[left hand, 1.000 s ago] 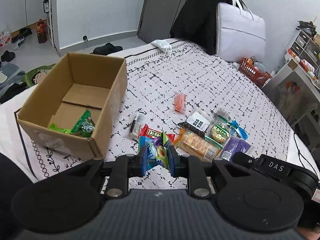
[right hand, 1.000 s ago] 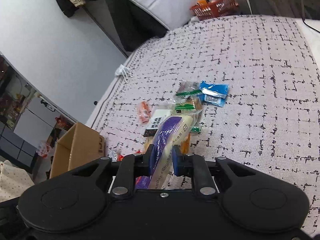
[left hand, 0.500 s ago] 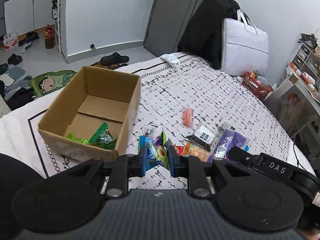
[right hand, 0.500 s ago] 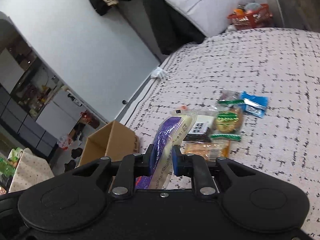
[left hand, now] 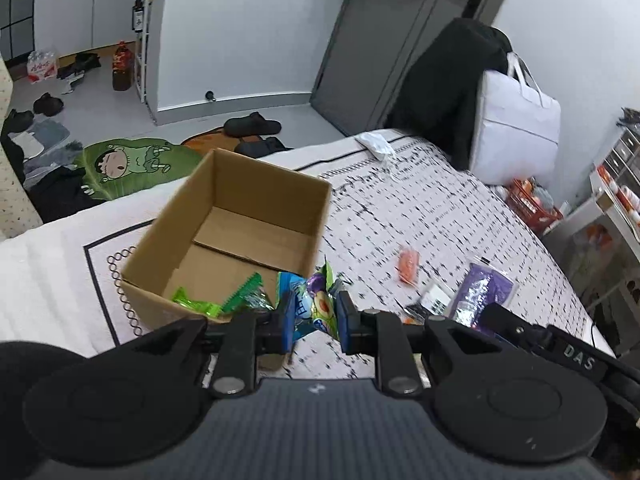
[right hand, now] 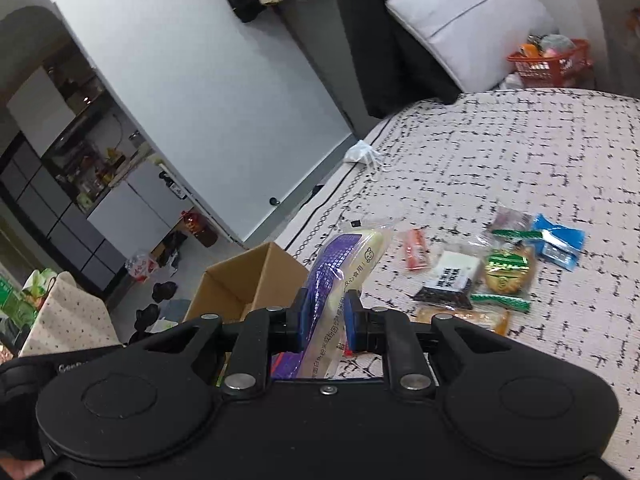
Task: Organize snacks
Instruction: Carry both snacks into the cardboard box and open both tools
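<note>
One green packet (left hand: 224, 300) lies in the box (left hand: 240, 232). Left tongs (left hand: 312, 314) clamp a blue packet (left hand: 310, 304), right tongs (right hand: 325, 322) a purple packet (right hand: 340, 276); several snacks (right hand: 480, 276) remain on the bed (right hand: 520, 152) beside the box.

A lived-in home bedroom: a bed (left hand: 420, 200) under a white, black-flecked cover fills the near scene, with slippers (left hand: 252, 126) and a green cartoon mat (left hand: 132, 162) on the far left floor, a dark coat (left hand: 448, 80) beside a white tote bag (left hand: 516, 128) far right, and kitchen cabinets (right hand: 124, 208) through an arched opening.
</note>
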Motion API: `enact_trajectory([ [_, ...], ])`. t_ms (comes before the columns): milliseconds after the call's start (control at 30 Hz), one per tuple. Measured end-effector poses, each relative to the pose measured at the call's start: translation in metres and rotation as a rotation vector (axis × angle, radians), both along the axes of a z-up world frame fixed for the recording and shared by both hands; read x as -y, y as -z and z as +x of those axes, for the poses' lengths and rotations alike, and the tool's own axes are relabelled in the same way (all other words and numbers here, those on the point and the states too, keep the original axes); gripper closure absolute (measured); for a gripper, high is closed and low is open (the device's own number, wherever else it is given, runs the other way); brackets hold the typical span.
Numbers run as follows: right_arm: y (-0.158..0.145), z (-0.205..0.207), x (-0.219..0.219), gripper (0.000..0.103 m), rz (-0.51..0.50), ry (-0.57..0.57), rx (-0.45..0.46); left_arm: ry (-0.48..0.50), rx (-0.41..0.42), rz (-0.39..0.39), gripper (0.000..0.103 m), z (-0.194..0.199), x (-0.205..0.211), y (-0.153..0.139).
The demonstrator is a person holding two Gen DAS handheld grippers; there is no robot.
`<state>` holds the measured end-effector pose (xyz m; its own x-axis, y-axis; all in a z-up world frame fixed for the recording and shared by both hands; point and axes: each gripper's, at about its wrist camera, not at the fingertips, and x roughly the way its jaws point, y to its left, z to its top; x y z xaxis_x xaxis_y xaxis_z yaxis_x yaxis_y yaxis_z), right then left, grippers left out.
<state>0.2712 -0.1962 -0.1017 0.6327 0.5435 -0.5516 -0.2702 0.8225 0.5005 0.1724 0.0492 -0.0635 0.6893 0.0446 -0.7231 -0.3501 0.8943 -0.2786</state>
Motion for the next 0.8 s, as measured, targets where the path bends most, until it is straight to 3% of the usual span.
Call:
enact_trajectory([
  [467,-0.006,-0.005,-0.051,0.085,-0.026,-0.093,-0.018,-0.056,-0.012,-0.021,0.083,0.002,-0.062,0.014],
  [633,-0.008,-0.001,-0.070,0.085,-0.044,-0.097,-0.015,-0.018,0.018,-0.042,0.082,0.005,-0.074,0.027],
  [700,-0.009,0.002,-0.077,0.085,-0.052,-0.099,-0.010,-0.057,0.029,-0.004,0.082,0.004,-0.076,0.030],
  [800,-0.009,0.004,-0.086,0.085,-0.065,-0.106,-0.008,-0.070,0.042,-0.019,0.082,0.007,-0.081,0.035],
])
